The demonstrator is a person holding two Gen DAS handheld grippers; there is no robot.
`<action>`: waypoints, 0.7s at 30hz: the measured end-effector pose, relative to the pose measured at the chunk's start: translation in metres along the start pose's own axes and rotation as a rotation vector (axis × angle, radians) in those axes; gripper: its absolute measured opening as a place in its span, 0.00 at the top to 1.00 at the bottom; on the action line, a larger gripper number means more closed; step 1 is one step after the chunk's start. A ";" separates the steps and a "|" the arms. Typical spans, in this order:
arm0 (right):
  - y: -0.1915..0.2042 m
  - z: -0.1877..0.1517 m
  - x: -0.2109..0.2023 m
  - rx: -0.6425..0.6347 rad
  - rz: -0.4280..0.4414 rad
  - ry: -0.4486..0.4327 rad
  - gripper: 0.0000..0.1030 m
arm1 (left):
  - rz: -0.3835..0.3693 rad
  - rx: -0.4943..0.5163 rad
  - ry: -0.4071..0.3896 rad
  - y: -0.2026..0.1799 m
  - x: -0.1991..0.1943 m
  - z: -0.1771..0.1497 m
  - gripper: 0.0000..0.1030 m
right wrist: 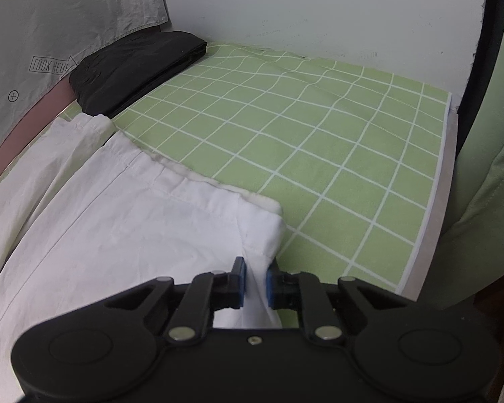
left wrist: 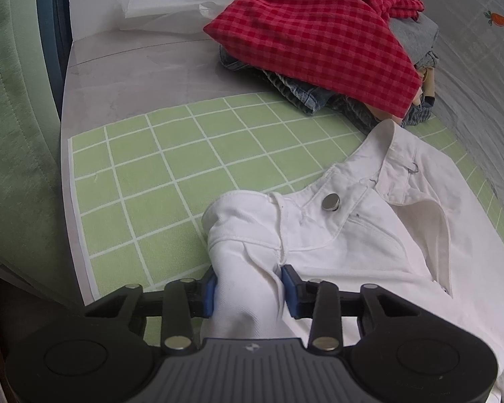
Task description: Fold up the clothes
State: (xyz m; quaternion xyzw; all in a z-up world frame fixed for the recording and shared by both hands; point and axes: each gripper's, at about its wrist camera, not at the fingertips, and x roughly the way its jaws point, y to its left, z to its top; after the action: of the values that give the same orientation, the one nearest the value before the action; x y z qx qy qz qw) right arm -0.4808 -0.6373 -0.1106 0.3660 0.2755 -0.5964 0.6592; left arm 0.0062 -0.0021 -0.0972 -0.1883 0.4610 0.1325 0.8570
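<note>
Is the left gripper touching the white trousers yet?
Touching. The left wrist view shows the left gripper with both blue pads pressed on a bunched fold at the waist of the white trousers.

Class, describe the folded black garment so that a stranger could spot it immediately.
Start at the green checked mat. Follow the white trousers to their far end. There, against the mat's far corner, lies the folded black garment, the only dark item among pale fabrics.

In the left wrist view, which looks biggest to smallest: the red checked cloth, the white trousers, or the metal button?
1. White trousers, though they lie nearest the camera, which inflates them.
2. Red checked cloth, farther back.
3. Metal button, by far the smallest.
</note>
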 end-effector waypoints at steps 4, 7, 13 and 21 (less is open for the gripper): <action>0.003 0.005 -0.006 0.020 0.031 -0.025 0.89 | -0.010 -0.004 -0.023 -0.008 -0.008 0.001 0.77; 0.006 0.013 -0.012 0.047 0.078 -0.049 0.90 | -0.025 -0.017 -0.045 -0.015 -0.018 0.005 0.81; 0.032 0.042 -0.026 0.053 0.172 -0.120 0.91 | -0.098 -0.054 -0.115 -0.039 -0.044 0.023 0.87; 0.105 0.107 -0.037 0.001 0.343 -0.220 0.91 | -0.209 -0.071 -0.199 -0.096 -0.064 0.053 0.88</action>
State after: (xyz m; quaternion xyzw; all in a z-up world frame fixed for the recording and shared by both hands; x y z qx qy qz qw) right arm -0.3901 -0.7003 -0.0031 0.3406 0.1351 -0.5117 0.7771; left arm 0.0494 -0.0673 0.0023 -0.2513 0.3466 0.0765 0.9005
